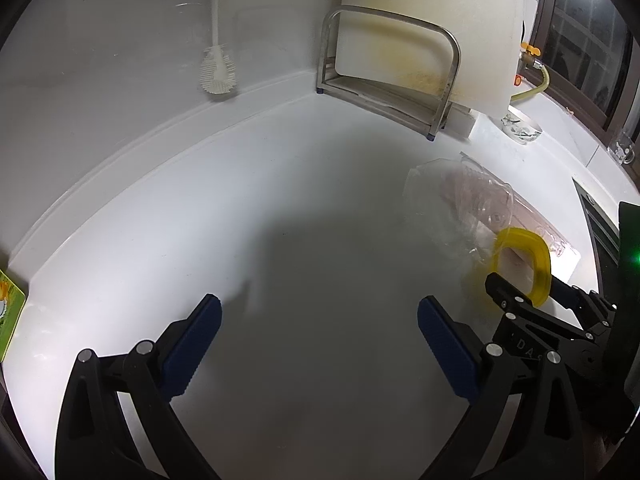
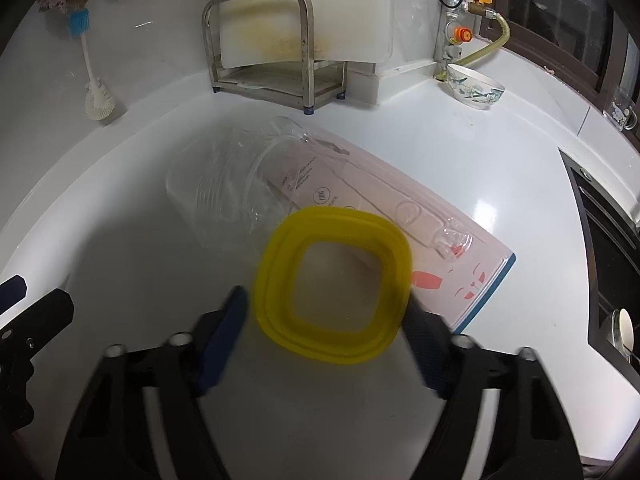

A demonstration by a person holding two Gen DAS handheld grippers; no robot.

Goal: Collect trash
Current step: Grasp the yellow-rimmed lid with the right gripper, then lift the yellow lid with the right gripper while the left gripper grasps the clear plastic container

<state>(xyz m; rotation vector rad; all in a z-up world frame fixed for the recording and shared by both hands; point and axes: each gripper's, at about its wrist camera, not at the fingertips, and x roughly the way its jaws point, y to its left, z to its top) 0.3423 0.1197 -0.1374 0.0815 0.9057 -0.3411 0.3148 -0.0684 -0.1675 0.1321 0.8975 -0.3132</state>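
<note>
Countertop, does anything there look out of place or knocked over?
Yes. A clear plastic container lies tipped on its side on the white countertop, resting against a pink blister package lying askew. The right tool holds a yellow ring-shaped lid frame. The upright cutting board shows yellowish staining.

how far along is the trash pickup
Nothing looks binned yet; no bin is in view. In hand: the right gripper has its fingers either side of the yellow ring, though contact isn't clear. The left gripper is open and empty. Left: the clear container and pink package lie on the counter.
</note>
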